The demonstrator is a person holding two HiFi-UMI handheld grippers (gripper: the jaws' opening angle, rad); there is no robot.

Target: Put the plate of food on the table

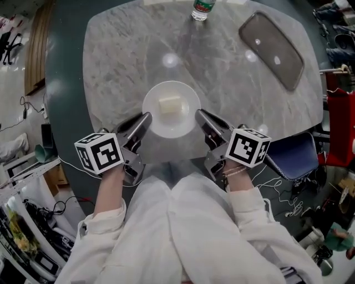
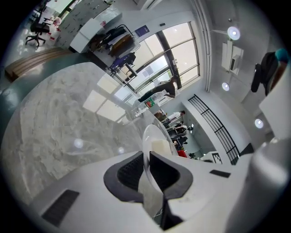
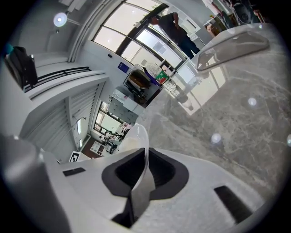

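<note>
A: Where's the white round plate [image 1: 172, 126]?
B: Over the near edge of the round grey marble table [image 1: 122, 61], midway between both grippers. It looks level in the head view. A pale rectangular block of food [image 1: 170, 105] sits in the plate's middle.
A: Is it touching the table?
B: Can't tell whether the base rests on the marble or hangs just above it.
A: Left gripper [image 1: 145, 118]?
B: Jaws narrow, pinched on the plate's left rim. In the left gripper view the rim runs edge-on between the dark pads [image 2: 129, 170], with contact on both sides.
A: Right gripper [image 1: 199, 114]?
B: Mirror of that on the right rim. Jaws narrow, thin rim clamped between the pads. The food block shows just past them.
A: Anything else on the table?
B: A clear plastic bottle with a green label [image 1: 203, 8] stands upright at the table's far edge. A dark oblong tray [image 1: 272, 50] lies diagonally on the table's far-right part. Both are well apart from the plate.
A: Off the table?
B: A blue chair seat [image 1: 294, 154] is just past the table's near-right edge. The person's white sleeves [image 1: 105, 222] are on the table's near side.
</note>
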